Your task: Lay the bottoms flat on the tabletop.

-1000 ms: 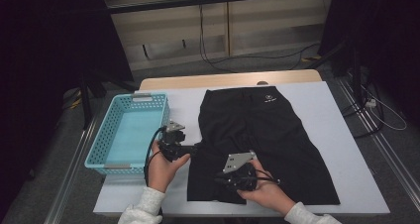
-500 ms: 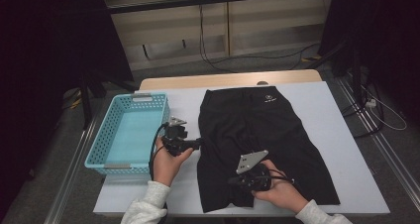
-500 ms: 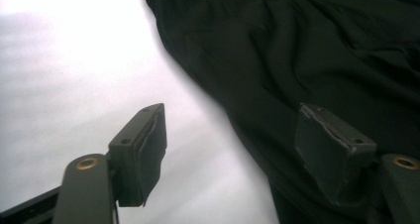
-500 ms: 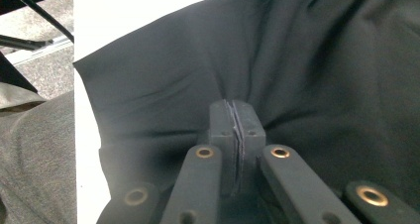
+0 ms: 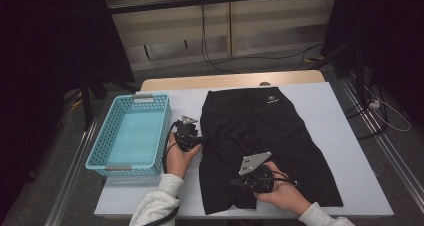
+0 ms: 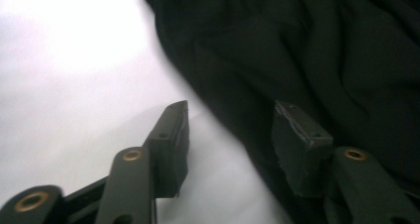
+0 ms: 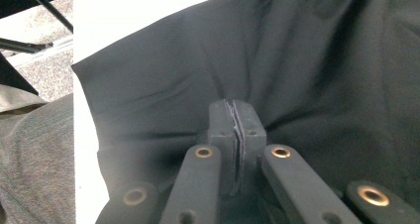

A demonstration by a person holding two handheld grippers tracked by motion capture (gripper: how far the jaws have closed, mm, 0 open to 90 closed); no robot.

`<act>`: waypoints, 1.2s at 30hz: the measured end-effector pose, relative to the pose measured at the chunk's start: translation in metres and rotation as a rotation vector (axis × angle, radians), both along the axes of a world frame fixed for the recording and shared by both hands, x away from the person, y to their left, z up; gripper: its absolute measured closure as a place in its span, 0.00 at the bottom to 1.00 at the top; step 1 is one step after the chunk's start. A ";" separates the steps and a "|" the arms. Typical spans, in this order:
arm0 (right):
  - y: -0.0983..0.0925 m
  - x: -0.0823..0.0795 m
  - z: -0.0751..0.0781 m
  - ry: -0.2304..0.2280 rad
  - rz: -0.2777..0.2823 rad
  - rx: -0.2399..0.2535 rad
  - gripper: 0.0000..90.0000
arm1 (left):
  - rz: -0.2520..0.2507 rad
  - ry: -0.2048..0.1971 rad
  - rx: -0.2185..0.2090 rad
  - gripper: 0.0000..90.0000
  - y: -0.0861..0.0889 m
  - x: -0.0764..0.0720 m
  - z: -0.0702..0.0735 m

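Right tool (image 5: 239, 182) clamped on black shorts (image 5: 265, 136), near hem; left tool (image 5: 201, 138) half-open, closing, straddling shorts' left edge on bench (image 5: 345, 131).

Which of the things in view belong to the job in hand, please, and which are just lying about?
In the job:
black shorts
left hand-held gripper, jaws just closing at the shorts' edge
right hand-held gripper, shut on the shorts

Lying about:
blue basket
floor cables
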State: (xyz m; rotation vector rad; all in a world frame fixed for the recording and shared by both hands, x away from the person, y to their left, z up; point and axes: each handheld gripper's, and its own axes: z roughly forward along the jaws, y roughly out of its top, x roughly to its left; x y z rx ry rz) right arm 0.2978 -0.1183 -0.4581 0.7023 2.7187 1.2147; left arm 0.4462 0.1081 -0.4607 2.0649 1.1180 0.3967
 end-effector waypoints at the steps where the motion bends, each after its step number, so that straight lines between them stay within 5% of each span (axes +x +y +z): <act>1: 0.000 0.000 0.000 0.001 0.001 0.000 0.99 | -0.009 -0.013 0.005 0.58 -0.003 0.002 -0.001; 8: 0.001 0.001 -0.001 0.005 0.006 0.006 0.99 | -0.023 0.007 -0.016 0.97 -0.018 0.016 0.000; 15: 0.007 0.001 -0.001 0.005 0.011 0.021 1.00 | 0.015 -0.004 -0.032 0.98 -0.007 0.018 0.010; 18: 0.013 0.001 0.000 0.003 0.019 0.038 1.00 | 0.020 -0.015 -0.035 0.92 0.000 0.015 0.012; 20: 0.017 0.000 -0.001 0.010 0.033 0.032 1.00 | 0.032 -0.032 -0.034 0.71 0.003 0.010 0.013; 24: 0.021 -0.001 -0.001 0.004 0.054 0.022 1.00 | 0.026 0.011 -0.039 0.48 0.009 -0.002 0.015; 30: 0.020 -0.003 0.000 -0.007 0.055 0.022 0.96 | -0.010 0.042 -0.003 0.46 0.012 -0.022 0.014; 36: 0.001 0.007 0.012 -0.049 -0.088 0.082 0.70 | -0.018 0.057 0.015 0.50 0.020 -0.034 0.006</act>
